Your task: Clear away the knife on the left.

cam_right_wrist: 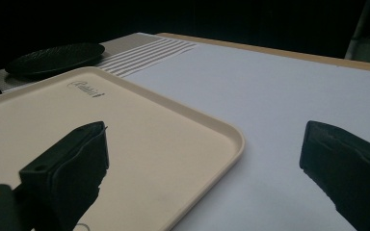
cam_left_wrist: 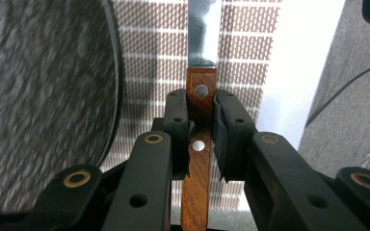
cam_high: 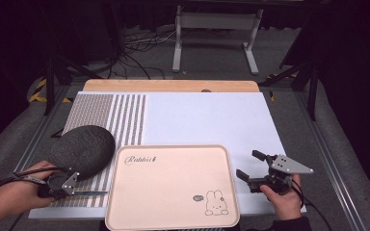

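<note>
The left tongs (cam_left_wrist: 201, 120) pinch a knife (cam_left_wrist: 200, 110) by its handle, the two black pads pressed against the handle's sides. The handle is reddish-brown wood with two round silver rivets, one level with the pads and one just below them. The flat steel blade runs straight on from the handle, away from the tongs, and shines pale over the placemat. In the high view the knife (cam_high: 87, 193) lies low and about level over the striped placemat (cam_high: 125, 120) at the near left of the desk (cam_high: 212, 115), its tip pointing toward the left rim of the cream tray (cam_high: 120, 159), just short of it. A dark, speckled plate (cam_high: 83, 148) sits on the placemat just beyond the left tongs (cam_high: 72, 188). The right tongs (cam_high: 250, 168) are spread wide with nothing between them, held over the white desk just right of the tray.
</note>
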A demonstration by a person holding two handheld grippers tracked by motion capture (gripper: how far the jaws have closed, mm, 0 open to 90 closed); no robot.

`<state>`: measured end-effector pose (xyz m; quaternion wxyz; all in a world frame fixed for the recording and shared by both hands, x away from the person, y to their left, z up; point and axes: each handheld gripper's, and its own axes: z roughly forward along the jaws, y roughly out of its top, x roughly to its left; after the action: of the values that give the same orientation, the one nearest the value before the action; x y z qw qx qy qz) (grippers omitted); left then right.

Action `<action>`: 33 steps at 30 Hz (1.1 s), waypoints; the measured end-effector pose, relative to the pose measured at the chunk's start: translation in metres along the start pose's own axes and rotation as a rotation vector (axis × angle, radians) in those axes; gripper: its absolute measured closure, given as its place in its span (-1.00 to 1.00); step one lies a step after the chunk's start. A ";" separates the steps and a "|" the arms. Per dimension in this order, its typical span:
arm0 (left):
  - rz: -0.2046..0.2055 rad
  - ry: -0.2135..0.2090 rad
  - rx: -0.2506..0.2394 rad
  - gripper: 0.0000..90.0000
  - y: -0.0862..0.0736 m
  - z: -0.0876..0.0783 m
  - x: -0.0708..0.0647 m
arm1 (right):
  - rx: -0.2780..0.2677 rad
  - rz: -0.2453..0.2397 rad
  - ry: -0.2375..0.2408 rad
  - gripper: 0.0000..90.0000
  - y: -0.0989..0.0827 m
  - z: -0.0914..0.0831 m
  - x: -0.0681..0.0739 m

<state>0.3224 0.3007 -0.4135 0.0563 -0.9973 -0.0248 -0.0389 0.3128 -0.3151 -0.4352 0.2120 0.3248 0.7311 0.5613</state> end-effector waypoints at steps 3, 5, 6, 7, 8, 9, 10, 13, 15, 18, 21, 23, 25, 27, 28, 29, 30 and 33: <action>-0.031 0.019 -0.004 0.72 -0.002 -0.007 0.000 | -0.001 0.002 0.002 -0.91 0.000 0.000 0.000; -0.076 0.033 -0.028 0.72 -0.003 -0.014 -0.001 | -0.002 0.003 0.001 -0.91 0.000 0.000 0.000; -0.095 0.029 -0.047 0.72 -0.003 -0.016 -0.001 | -0.004 0.005 -0.001 -0.91 0.000 -0.001 -0.001; -0.119 0.009 -0.063 0.72 -0.003 -0.020 0.000 | -0.005 0.004 -0.001 -0.91 0.000 -0.001 -0.001; -0.148 0.005 -0.088 0.72 -0.004 -0.021 0.000 | -0.007 0.004 -0.003 -0.91 0.000 -0.001 -0.001; -0.184 -0.007 -0.113 0.72 -0.004 -0.024 0.001 | -0.007 0.004 -0.004 -0.91 0.000 -0.001 -0.001; -0.205 -0.003 -0.119 0.72 -0.003 -0.027 0.002 | -0.007 0.005 -0.006 -0.91 0.000 -0.001 -0.002; -0.310 -0.006 -0.185 0.72 -0.001 -0.032 0.002 | -0.008 0.007 -0.004 -0.91 0.000 -0.001 -0.002; -0.355 -0.012 -0.216 0.72 0.001 -0.034 0.002 | -0.007 0.009 -0.005 -0.91 0.000 -0.002 -0.002; -0.460 -0.061 -0.270 0.72 0.003 -0.036 0.004 | -0.009 0.009 -0.007 -0.91 0.000 -0.002 -0.003; -0.523 -0.102 -0.301 0.72 0.004 -0.037 0.007 | -0.006 0.012 -0.013 -0.91 -0.001 -0.002 -0.004; -0.546 -0.115 -0.314 0.72 0.006 -0.039 0.008 | -0.007 0.013 -0.014 -0.91 -0.001 -0.002 -0.004; -0.580 -0.132 -0.334 0.72 0.008 -0.042 0.009 | -0.007 0.013 -0.019 -0.91 -0.001 -0.003 -0.004; -0.603 -0.142 -0.345 0.72 0.010 -0.046 0.009 | -0.008 0.014 -0.023 -0.91 -0.001 -0.003 -0.005; -0.612 -0.135 -0.351 0.72 0.012 -0.047 0.009 | -0.007 0.016 -0.026 -0.91 -0.001 -0.003 -0.005; -0.623 -0.129 -0.363 0.72 0.013 -0.049 0.009 | -0.007 0.016 -0.027 -0.91 -0.002 -0.003 -0.005; -0.639 -0.135 -0.367 0.72 0.014 -0.050 0.009 | -0.006 0.019 -0.029 -0.91 -0.002 -0.003 -0.006; -0.672 -0.145 -0.388 0.72 0.018 -0.053 0.009 | -0.005 0.016 -0.031 -0.91 -0.003 -0.003 -0.007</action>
<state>0.3286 0.2768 -0.3620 -0.1510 -0.9259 -0.3462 0.0116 0.3147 -0.3225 -0.4374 0.2196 0.3391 0.7237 0.5595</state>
